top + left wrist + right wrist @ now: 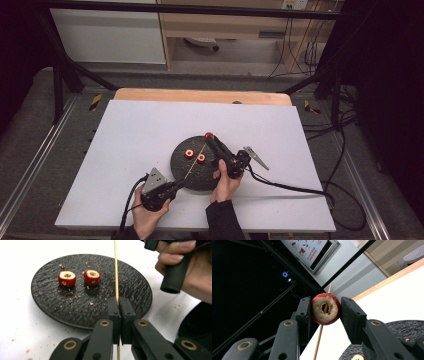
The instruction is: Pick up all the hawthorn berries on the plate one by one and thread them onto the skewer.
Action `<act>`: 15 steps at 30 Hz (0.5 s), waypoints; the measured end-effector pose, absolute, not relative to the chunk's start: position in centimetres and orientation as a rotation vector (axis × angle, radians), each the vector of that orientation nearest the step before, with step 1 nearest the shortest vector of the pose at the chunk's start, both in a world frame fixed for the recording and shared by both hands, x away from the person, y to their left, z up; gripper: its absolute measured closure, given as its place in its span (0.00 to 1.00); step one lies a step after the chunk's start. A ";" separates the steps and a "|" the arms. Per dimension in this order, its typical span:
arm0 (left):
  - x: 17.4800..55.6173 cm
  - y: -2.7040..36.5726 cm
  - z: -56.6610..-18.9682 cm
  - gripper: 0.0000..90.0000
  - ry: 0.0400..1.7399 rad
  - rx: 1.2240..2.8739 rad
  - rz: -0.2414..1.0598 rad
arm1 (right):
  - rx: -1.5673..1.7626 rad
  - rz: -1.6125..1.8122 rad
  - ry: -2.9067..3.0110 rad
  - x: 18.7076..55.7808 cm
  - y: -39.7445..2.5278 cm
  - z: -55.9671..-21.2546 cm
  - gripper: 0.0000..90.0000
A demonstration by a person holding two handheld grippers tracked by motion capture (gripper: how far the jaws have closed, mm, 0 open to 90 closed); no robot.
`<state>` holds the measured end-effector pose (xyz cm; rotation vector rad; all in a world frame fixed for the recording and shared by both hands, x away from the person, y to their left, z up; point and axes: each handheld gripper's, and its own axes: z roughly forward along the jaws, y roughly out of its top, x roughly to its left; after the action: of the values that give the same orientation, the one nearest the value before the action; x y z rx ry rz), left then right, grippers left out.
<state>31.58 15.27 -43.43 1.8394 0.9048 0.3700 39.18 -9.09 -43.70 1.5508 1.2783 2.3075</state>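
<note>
Two cored fruits (79,278) wait mid-plate (50,307); left gripper (119,302) pinches the skewer (116,270), right gripper (325,308) clamps a third fruit (326,309) mid-threading — next, push it down.

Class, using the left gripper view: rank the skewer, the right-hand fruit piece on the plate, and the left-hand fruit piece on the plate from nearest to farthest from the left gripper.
1. Skewer: clamped in the left gripper.
2. Right-hand fruit piece: mid-plate, just left of the skewer.
3. Left-hand fruit piece: farther left on the black plate.

Three cored red fruits: two (67,278) (91,277) lie on one black plate (62,307). The third (326,308) sits on one skewer (116,270).
</note>
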 end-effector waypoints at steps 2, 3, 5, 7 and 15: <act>31.8 15.0 -43.3 0.98 0.905 1.842 0.371 | 1.553 2.305 1.281 39.1 -9.1 -43.7 0.69; 32.0 14.9 -43.1 0.98 0.904 1.842 0.370 | 1.553 2.304 1.286 39.1 -9.1 -43.7 0.69; 32.3 14.7 -42.8 0.98 0.900 1.844 0.373 | 1.549 2.305 1.290 39.0 -9.1 -43.7 0.69; 32.6 14.6 -42.6 0.98 0.898 1.841 0.371 | 1.543 2.307 1.292 38.9 -9.1 -43.7 0.69; 33.7 13.7 -42.0 0.98 0.885 1.840 0.374 | 1.542 2.305 1.312 38.6 -9.1 -43.7 0.69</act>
<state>33.74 13.70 -42.03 1.8402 0.8850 0.3739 38.64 -9.09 -43.69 1.5417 1.3120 2.3046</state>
